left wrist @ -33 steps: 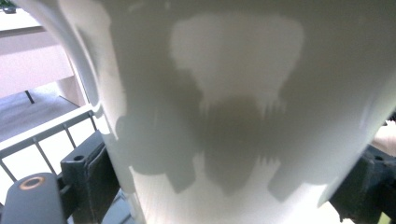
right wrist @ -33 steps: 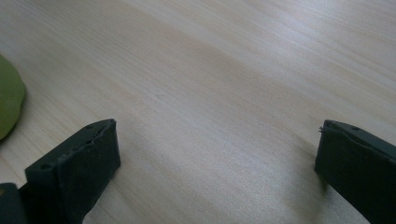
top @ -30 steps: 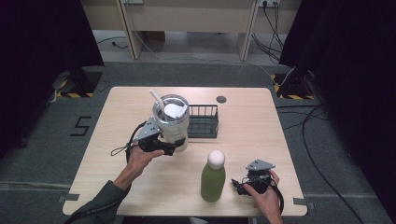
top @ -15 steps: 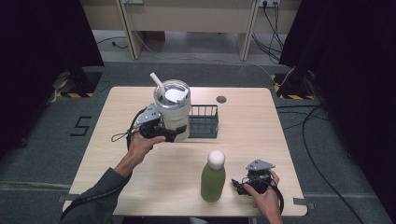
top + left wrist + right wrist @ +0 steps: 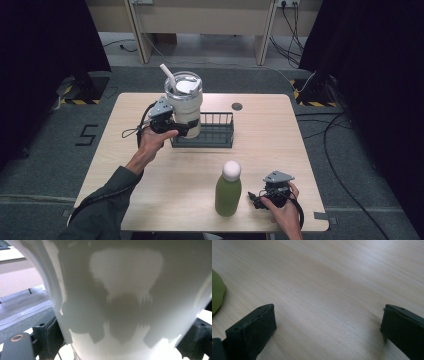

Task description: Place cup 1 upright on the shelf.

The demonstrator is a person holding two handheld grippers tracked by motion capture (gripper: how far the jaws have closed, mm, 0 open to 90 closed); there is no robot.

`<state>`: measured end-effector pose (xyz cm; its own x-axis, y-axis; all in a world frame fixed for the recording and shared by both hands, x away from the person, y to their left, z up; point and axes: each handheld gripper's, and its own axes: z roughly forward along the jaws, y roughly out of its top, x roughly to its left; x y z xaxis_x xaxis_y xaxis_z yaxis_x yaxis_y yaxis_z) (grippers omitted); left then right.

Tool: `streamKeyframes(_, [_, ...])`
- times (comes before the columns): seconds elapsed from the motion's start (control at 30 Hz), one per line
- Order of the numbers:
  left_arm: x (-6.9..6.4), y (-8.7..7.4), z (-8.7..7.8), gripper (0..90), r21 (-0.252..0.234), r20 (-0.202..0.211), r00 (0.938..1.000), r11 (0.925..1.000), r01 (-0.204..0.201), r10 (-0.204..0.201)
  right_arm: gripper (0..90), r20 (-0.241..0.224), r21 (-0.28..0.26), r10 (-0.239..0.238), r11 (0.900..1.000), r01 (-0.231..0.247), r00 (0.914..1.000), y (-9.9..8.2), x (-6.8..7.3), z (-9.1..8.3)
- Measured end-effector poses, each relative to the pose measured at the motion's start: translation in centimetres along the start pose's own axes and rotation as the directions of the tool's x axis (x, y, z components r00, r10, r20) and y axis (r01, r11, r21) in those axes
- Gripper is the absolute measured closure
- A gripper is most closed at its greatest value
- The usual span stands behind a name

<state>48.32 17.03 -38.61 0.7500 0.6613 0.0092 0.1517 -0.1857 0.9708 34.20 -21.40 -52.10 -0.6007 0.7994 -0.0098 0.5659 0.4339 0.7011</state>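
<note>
A cream tumbler (image 5: 184,107) with a clear lid and a white straw (image 5: 168,76) is held above the table, at the left end of the black wire basket (image 5: 216,131). My left gripper (image 5: 172,126) is shut on its side. In the left gripper view the tumbler's white wall (image 5: 125,297) sits tight between the two black jaws. A green bottle (image 5: 228,192) with a white round cap stands near the front edge. My right gripper (image 5: 256,199) rests on the table just right of the bottle, open, with bare wood between its fingers (image 5: 252,332).
The wooden table (image 5: 280,145) has a small dark round grommet (image 5: 237,106) near its far edge. The green bottle's side (image 5: 217,293) shows at the left edge of the right gripper view. Cables and floor lie beyond the table.
My left gripper has lifted the tumbler off the table and carried it up and to the right, over the basket's left end. The right gripper has stayed still.
</note>
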Motion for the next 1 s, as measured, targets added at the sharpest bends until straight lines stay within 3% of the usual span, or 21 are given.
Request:
streamKeyframes(0.1, [0.4, 0.0, 0.3, 11.2, 0.002, -0.01, 0.9999, 1.0, 0.006, -0.006, 0.4, 0.0, 0.0, 0.0, 1.0, 0.0, 1.0, 0.0, 0.0, 0.0])
streamKeyframes(0.13, [0.8, 0.1, 0.5, 11.2, 0.001, -0.015, 0.9997, 0.9998, -0.018, 0.018, 0.4, -0.001, 0.001, 0.0, 1.0, 0.0, 1.0, 0.0, 0.0, 0.0])
streamKeyframes(0.17, [0.8, 0.0, 0.6, 11.2, -0.002, -0.015, 0.9998, 1.0, 0.009, -0.009, 0.4, -0.001, 0.001, 0.0, 1.0, 0.0, 1.0, 0.0, 0.0, 0.0])
streamKeyframes(0.23, [1.2, 0.0, 0.9, 11.2, -0.005, -0.019, 0.9996, 0.9998, 0.02, -0.02, 0.4, -0.001, 0.002, 0.0, 1.0, 0.0, 1.0, 0.0, 0.0, 0.0])
streamKeyframes(0.5, [2.4, 0.3, 1.9, 11.2, -0.001, -0.047, 0.9987, 0.9998, 0.022, -0.022, 0.4, -0.002, 0.002, -0.001, 1.0, 0.001, 1.0, 0.0, 0.0, 0.0])
streamKeyframes(0.53, [2.6, 0.3, 2.1, 11.2, 0.001, -0.055, 0.9985, 1.0, 0.006, -0.006, 0.4, -0.002, 0.001, -0.001, 1.0, 0.001, 1.0, 0.0, 0.0, 0.0])
streamKeyframes(0.6, [2.8, 0.1, 2.4, 11.2, 0.004, -0.06, 0.9977, 0.9996, 0.029, -0.029, 0.4, -0.002, 0.001, -0.001, 1.0, 0.001, 1.0, 0.0, 0.0, 0.0])
streamKeyframes(0.63, [3.1, 0.0, 2.5, 11.2, 0.006, -0.066, 0.9978, 0.9999, 0.013, -0.013, 0.4, -0.002, 0.002, -0.001, 1.0, 0.001, 1.0, 0.0, 0.0, 0.0])
streamKeyframes(0.67, [3.2, -0.4, 2.8, 11.2, 0.006, -0.069, 0.9969, 0.9992, 0.04, -0.039, 0.4, -0.002, 0.002, -0.001, 1.0, 0.001, 1.0, 0.0, 0.0, 0.0])
streamKeyframes(0.93, [3.6, -1.3, 3.4, 11.2, 0.019, -0.089, 0.9951, 0.9988, 0.045, -0.044, 0.4, -0.002, 0.002, -0.001, 1.0, 0.001, 1.0, 0.0, 0.0, 0.0])
streamKeyframes(1.0, [3.6, -1.4, 3.4, 11.2, 0.015, -0.077, 0.9955, 0.9983, 0.057, -0.056, 0.4, -0.002, 0.002, -0.001, 1.0, 0.001, 1.0, 0.0, 0.0, 0.0])
